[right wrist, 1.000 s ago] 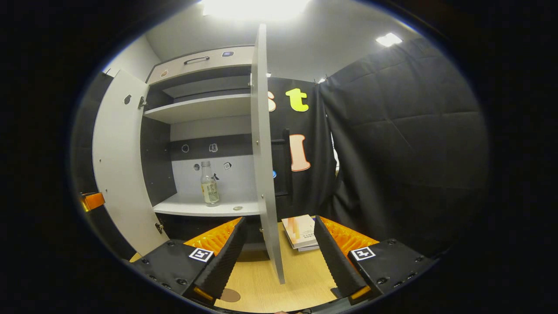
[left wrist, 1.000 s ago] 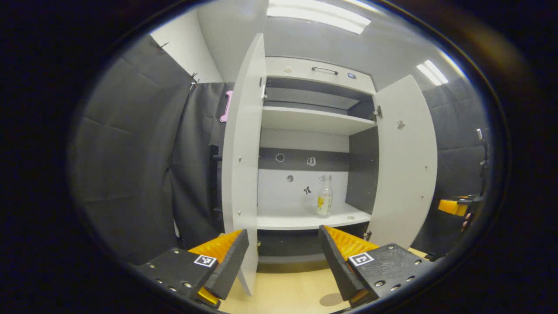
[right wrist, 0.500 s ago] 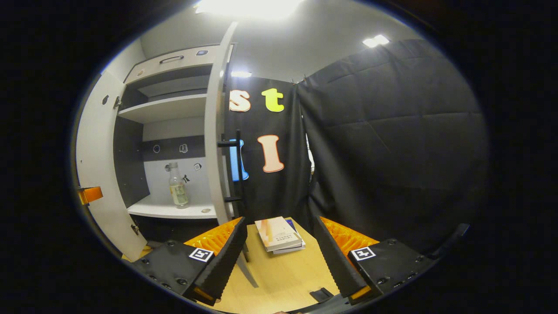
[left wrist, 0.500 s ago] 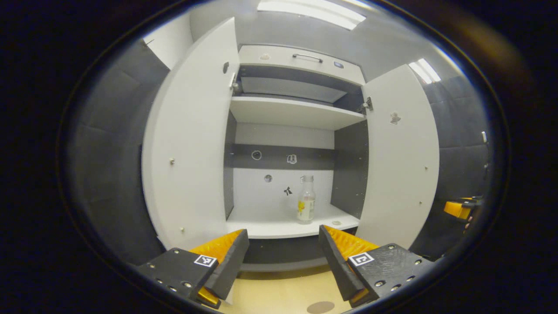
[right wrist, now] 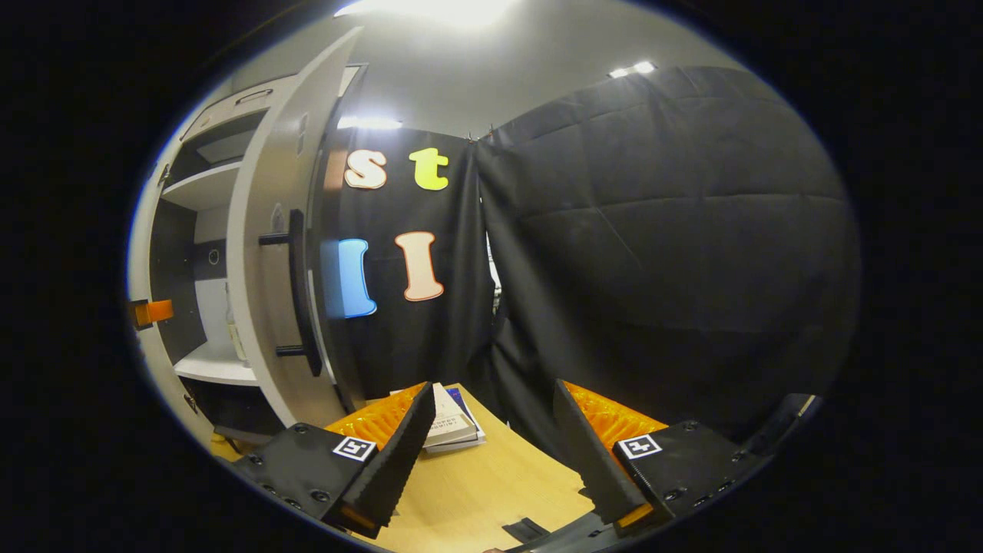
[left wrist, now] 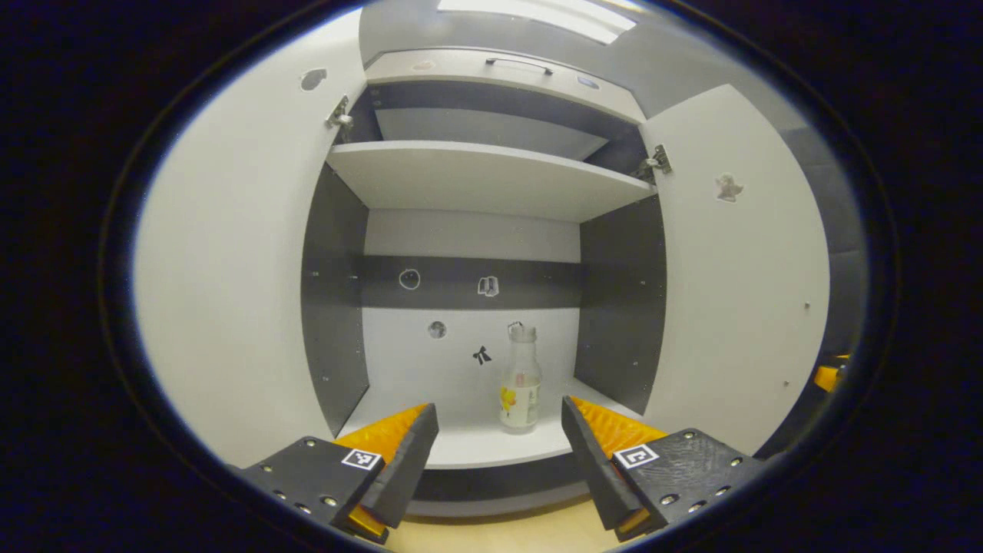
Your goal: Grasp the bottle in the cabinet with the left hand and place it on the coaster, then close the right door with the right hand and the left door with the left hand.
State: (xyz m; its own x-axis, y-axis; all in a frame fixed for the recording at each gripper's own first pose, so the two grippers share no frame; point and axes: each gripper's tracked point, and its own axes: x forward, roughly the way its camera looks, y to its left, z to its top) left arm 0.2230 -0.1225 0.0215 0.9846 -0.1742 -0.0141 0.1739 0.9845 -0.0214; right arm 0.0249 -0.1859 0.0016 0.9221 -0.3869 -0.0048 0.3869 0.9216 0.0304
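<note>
**Left claw closes in on the bottle while the right swings away**

Left gripper view: since a second ago the cabinet (left wrist: pixel 491 177) has grown to fill the frame and both doors have spread to the edges, so the left gripper (left wrist: pixel 499 442) has moved in toward the lower shelf (left wrist: pixel 461 449). Its jaws stand released, wide apart, holding nothing. The bottle (left wrist: pixel 520 376) stands on that shelf just ahead of the claw, between the fingers' lines and a little toward the right finger. Its long axis is upright, cap pointing up, label facing the claw. The risk, as I judge it: the bottle sits off-centre, so the right finger may meet it first and tip or shove it toward the back wall. The left door (left wrist: pixel 238 253) and right door (left wrist: pixel 737 261) flank the claw closely and could be clipped on the way out

Right gripper view: the right gripper (right wrist: pixel 491 453), also released and empty, has turned from the cabinet toward the booth curtain; the right door's outer face with its handle (right wrist: pixel 299 299) lies ahead-left, books (right wrist: pixel 453 422) on the table (right wrist: pixel 491 491) just beyond the left finger. Its door must wait, or it would swing at the working left claw
</note>
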